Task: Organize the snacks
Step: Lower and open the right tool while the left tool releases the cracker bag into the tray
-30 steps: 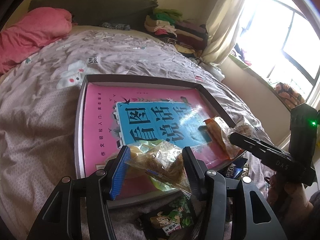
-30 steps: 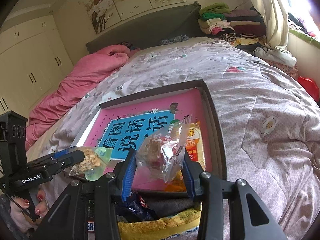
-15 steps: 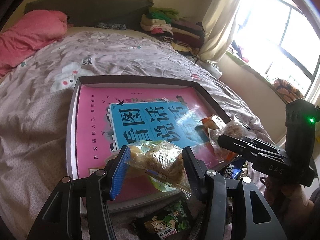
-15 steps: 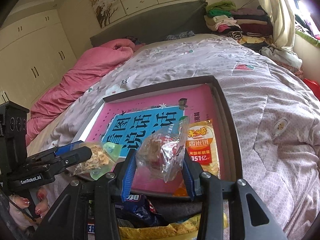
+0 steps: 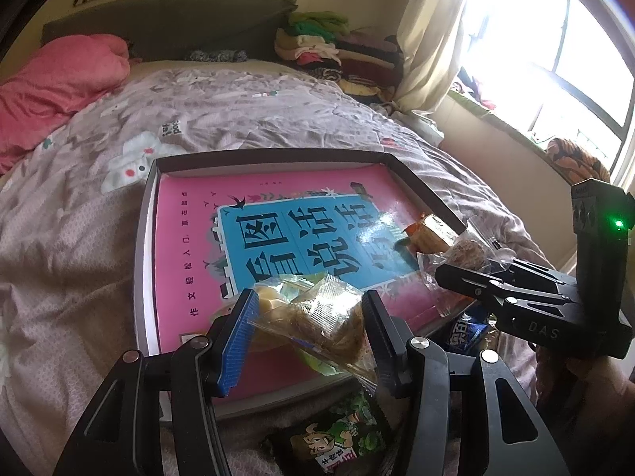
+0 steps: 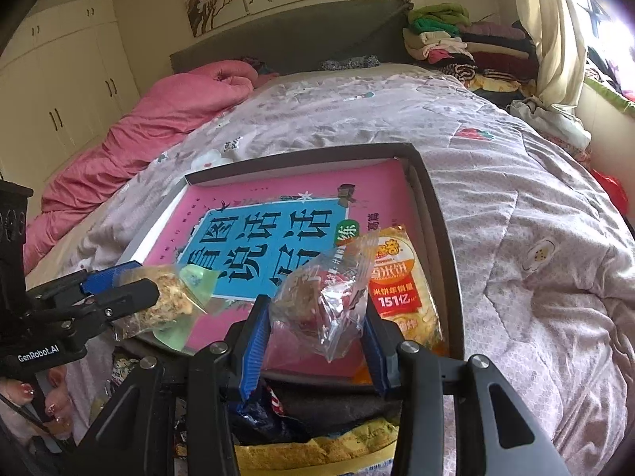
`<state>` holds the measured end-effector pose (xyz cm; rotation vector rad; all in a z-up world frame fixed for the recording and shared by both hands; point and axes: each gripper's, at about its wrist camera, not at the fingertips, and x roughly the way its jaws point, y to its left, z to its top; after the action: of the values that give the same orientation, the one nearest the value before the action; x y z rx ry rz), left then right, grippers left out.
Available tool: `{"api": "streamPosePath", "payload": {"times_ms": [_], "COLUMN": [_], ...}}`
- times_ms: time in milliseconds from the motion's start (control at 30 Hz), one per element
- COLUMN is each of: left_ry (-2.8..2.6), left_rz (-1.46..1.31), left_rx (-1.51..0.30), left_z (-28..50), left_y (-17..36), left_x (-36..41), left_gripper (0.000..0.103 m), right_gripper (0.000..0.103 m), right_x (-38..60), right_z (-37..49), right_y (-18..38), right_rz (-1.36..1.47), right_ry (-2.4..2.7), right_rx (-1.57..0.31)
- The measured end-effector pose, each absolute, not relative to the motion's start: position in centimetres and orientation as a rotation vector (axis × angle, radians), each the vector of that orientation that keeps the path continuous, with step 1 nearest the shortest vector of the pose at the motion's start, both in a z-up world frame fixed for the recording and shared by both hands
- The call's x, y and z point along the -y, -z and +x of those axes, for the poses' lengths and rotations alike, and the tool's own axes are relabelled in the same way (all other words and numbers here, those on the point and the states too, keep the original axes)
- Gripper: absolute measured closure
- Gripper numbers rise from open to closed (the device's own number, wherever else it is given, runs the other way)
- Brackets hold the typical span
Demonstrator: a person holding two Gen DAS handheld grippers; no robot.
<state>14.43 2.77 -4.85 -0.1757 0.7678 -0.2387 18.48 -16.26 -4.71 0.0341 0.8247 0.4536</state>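
My left gripper (image 5: pixel 307 335) is shut on a clear snack packet with green trim (image 5: pixel 317 317), held above the near edge of a shallow box (image 5: pixel 278 155) with a pink and blue bottom, lying on the bed. In the right wrist view this gripper (image 6: pixel 131 297) and its packet (image 6: pixel 170 305) are at the left. My right gripper (image 6: pixel 315 345) is shut on a clear packet with a brown and red snack (image 6: pixel 321 301), above the box's near right corner. It shows in the left wrist view (image 5: pixel 440 273) with its packet (image 5: pixel 468 252). An orange rice-cracker bag (image 6: pixel 401 277) lies in the box at the right.
Loose snack packets lie in front of the box: a green and black one (image 5: pixel 337 440), a blue one (image 5: pixel 462 329), a yellow bag (image 6: pixel 317 448). A pink duvet (image 6: pixel 158 119) lies at the far left, folded clothes (image 6: pixel 456 43) at the headboard, a window (image 5: pixel 555 39) at the right.
Both grippers have moved forward over the box with their packets still held. The box looks nearer and larger in both views.
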Motion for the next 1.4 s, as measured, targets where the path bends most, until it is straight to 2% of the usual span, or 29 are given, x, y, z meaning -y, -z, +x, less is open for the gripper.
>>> {"api": "streamPosePath", "payload": {"times_ms": [567, 833, 1400], "left_ry": [0.194, 0.165, 0.16], "left_rz": [-0.184, -0.177, -0.172], "left_rx": [-0.784, -0.804, -0.822], "left_z": [14.7, 14.9, 15.0], "left_y": [5.1, 5.7, 5.8], "left_x": [-4.0, -4.3, -4.5], "left_gripper": [0.047, 0.042, 0.038], "right_gripper": [0.059, 0.059, 0.054], "right_x": [16.9, 16.9, 17.8], "right_z": [17.8, 17.5, 17.2], "right_y": [4.6, 4.3, 3.8], "right_rz": [0.034, 0.016, 0.02], "right_ry": [-0.452, -0.445, -0.417], "right_rx": [-0.816, -0.809, -0.792]}}
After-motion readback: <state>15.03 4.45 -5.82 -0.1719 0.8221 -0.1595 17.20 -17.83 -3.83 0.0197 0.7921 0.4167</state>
